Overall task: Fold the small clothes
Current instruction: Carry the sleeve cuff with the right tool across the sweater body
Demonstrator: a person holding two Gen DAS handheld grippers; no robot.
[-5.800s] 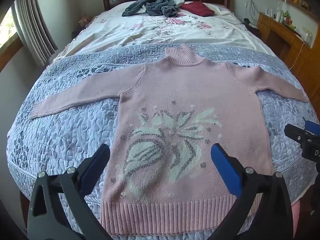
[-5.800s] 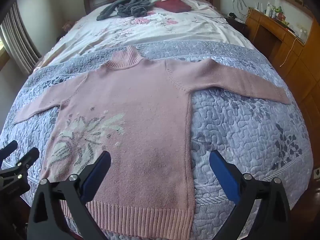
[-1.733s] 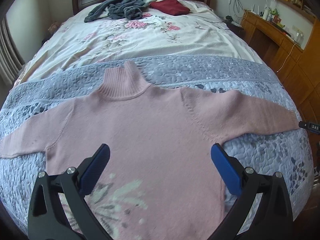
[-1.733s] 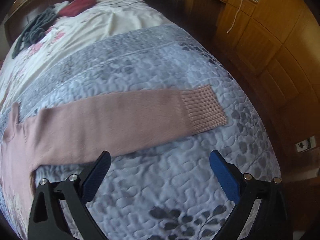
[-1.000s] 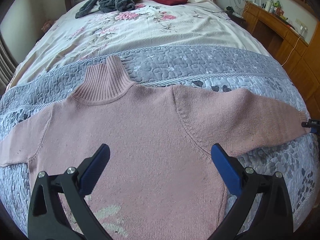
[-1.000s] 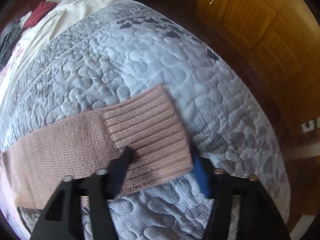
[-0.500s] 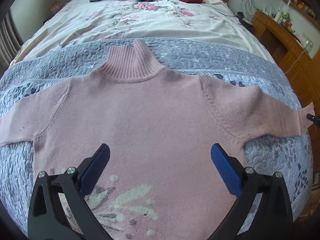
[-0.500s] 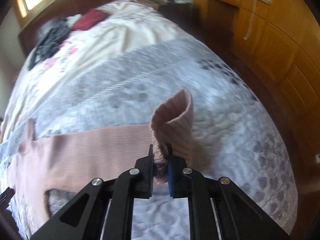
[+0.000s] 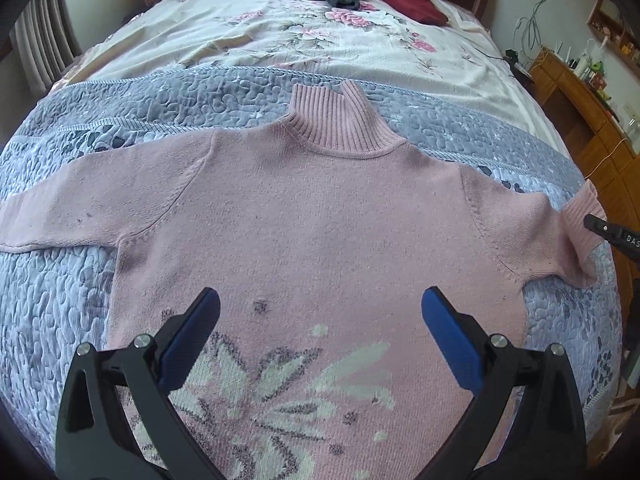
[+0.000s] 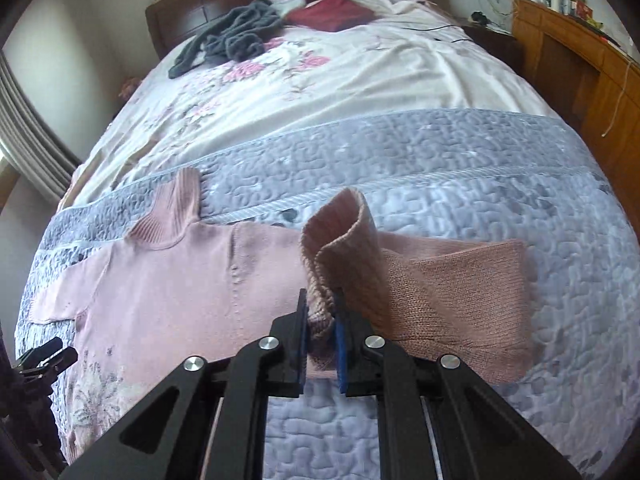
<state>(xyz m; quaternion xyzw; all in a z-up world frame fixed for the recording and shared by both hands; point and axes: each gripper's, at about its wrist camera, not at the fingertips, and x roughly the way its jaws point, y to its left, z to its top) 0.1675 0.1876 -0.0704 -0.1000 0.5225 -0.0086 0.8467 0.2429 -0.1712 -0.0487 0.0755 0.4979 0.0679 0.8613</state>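
Between the right gripper's [image 10: 322, 322] clamped jaws, pink sweater's [image 9: 320, 232] cuff [image 10: 340, 240], left gripper [image 9: 320, 328] jaws apart above its chest

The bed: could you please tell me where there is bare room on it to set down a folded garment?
The floral sheet is bare between the grey garment and red cloth by the headboard and the quilt's far edge. The quilt beyond the right gripper and its held sleeve cuff is also free. The pink sweater crowds the quilt's middle, under the open left gripper.

A home bedroom: a bed [image 9: 160, 92] with wooden headboard [image 10: 188, 12], floral sheet [image 9: 320, 40], curtains [image 9: 44, 40], wooden cabinets [image 10: 580, 60]
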